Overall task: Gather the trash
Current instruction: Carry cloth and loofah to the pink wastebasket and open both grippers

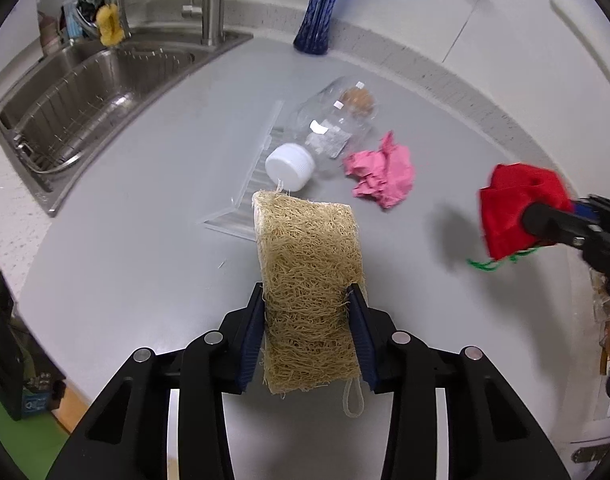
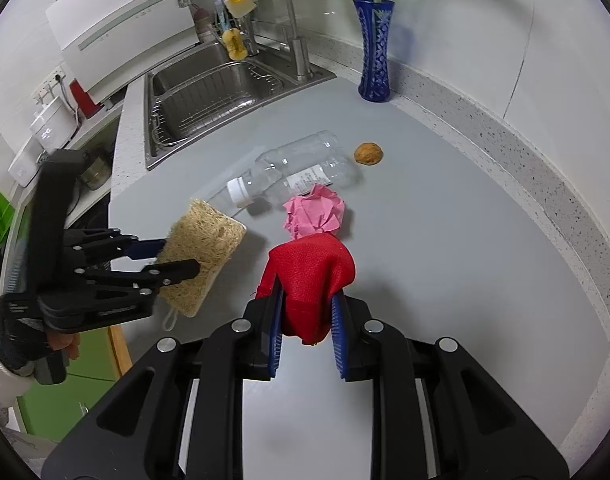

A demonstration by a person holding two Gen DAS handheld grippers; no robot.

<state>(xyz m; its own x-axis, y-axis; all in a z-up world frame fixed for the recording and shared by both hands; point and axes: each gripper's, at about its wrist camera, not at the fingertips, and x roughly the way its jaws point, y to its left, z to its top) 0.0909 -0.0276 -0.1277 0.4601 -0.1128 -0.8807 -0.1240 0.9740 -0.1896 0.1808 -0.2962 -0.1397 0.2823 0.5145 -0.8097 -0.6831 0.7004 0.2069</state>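
Observation:
My left gripper [image 1: 309, 300] is shut on a tan loofah sponge [image 1: 309, 280] and holds it above the grey counter [image 1: 125, 248]; it also shows in the right wrist view [image 2: 203, 248]. My right gripper [image 2: 307, 304] is shut on a red cloth pouch [image 2: 311, 276], seen at the right of the left wrist view [image 1: 513, 208]. On the counter lie a crumpled pink paper [image 2: 315, 214], a clear plastic bottle [image 2: 297, 172] with a white cap [image 1: 289, 166], a flat clear plastic piece [image 1: 257, 184] and a brown walnut-like lump [image 2: 369, 153].
A steel sink [image 2: 217, 100] with a wire rack and tap lies at the far left. A blue glass vase [image 2: 375, 52] stands by the back wall. The counter's front edge drops off to the left near my left gripper.

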